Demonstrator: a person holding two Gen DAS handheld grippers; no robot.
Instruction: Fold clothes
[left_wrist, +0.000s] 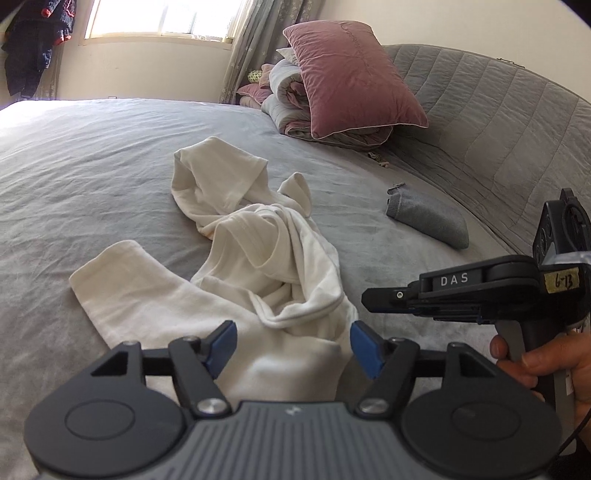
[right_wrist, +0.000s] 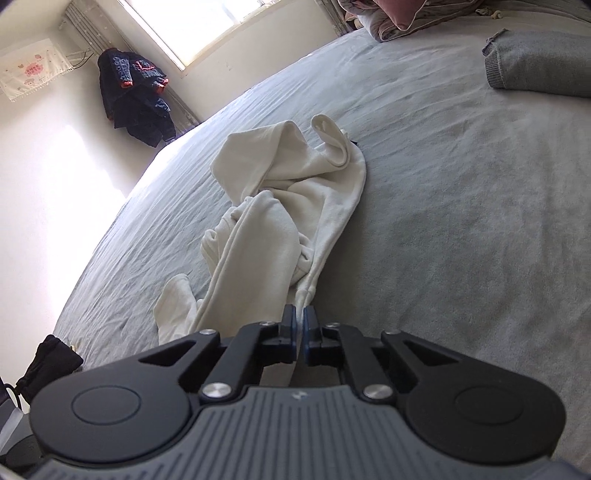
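1. Left wrist view: crumpled white garment (left_wrist: 258, 258) lies bunched on the grey bed (left_wrist: 92, 166); soft, light, limp knit, it looks likely to sag and slide; left tool (left_wrist: 291, 347) hovers over its near edge, pads apart, nothing held.
2. Right wrist view: right tool (right_wrist: 300, 321) is clamped on a thin hem of the garment (right_wrist: 280, 206); hems and corners seem the surest holds.

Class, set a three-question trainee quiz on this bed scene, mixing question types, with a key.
1. True or false: the right gripper is shut on the white garment.
2. The left gripper is: A open, B shut on cloth.
3. Fill in: the folded grey item lies on the ____.

Key: 1 true; 2 A; 3 bed.
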